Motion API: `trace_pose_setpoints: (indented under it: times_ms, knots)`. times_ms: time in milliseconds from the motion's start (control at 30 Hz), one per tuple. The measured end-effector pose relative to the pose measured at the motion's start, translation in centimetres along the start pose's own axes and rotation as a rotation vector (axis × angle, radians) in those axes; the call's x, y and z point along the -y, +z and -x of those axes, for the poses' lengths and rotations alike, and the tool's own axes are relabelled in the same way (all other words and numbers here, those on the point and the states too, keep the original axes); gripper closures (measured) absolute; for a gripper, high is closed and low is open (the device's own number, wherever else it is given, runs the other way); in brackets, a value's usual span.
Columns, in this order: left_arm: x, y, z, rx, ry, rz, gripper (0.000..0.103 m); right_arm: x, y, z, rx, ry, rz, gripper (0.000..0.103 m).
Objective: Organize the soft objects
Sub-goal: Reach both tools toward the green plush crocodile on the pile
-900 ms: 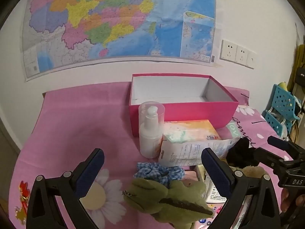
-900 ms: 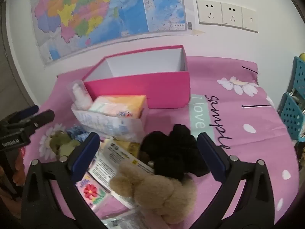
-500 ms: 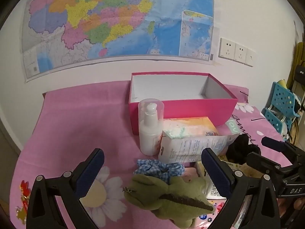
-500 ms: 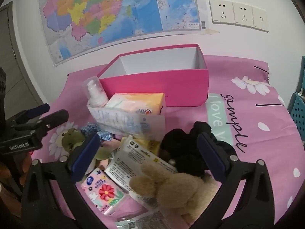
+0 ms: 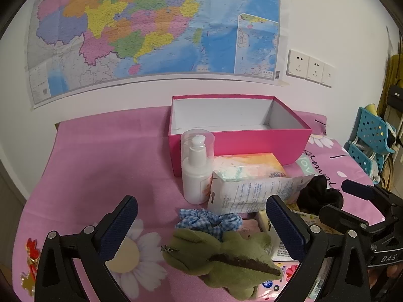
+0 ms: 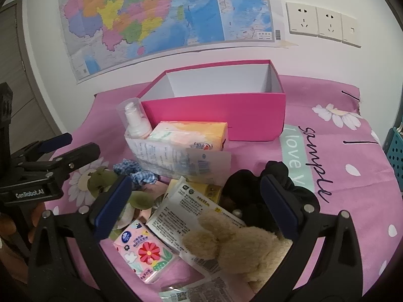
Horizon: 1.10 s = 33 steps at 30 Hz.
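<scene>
A green plush crocodile [image 5: 221,259] lies on the pink cloth between the jaws of my open left gripper [image 5: 201,226], with a blue checked scrunchie [image 5: 209,220] just behind it. A tan plush toy [image 6: 241,241] and a black scrunchie [image 6: 252,188] lie between the jaws of my open right gripper [image 6: 199,201]. An empty pink box [image 5: 239,138] stands open at the back; it also shows in the right wrist view [image 6: 221,118]. Both grippers hold nothing.
A white pump bottle [image 5: 197,168], a tissue pack [image 5: 252,183], a flowered tissue packet [image 6: 146,251] and a printed wipes pack [image 6: 186,214] crowd the pile. A blue basket [image 5: 372,138] stands to the right, off the table. The wall with a map is behind.
Both grippers have pulled back and up a little, so the pile sits lower and farther in view. Both stay open. No object has moved.
</scene>
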State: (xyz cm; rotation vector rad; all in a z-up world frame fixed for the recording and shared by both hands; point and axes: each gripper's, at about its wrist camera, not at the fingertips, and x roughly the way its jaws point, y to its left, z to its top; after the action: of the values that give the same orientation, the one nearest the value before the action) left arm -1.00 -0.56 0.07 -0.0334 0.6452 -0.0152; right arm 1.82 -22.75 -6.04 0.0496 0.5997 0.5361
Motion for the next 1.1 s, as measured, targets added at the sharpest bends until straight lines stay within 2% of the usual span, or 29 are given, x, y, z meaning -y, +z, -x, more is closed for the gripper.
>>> trace_pose_setpoints:
  times_ms: [767, 867, 1033, 1100]
  knots:
    - [-0.6, -0.6, -1.2, -0.03, 0.004, 0.002, 0.0, -0.6, -0.4, -1.5, -0.041, 0.059, -0.001, 0.003]
    - [-1.1, -0.9, -1.6, -0.042, -0.005, 0.002, 0.0, -0.9, -0.5, -2.0, -0.058, 0.078, 0.011, 0.007]
    - [-2.9, -1.9, -2.2, -0.076, -0.024, 0.01, 0.0, -1.7, -0.9, -3.1, -0.106, 0.135, 0.038, 0.026]
    - [-3.6, -2.3, -2.4, -0.086, -0.032, 0.014, 0.002, -2.5, -1.0, -3.5, -0.127, 0.168, 0.059, 0.031]
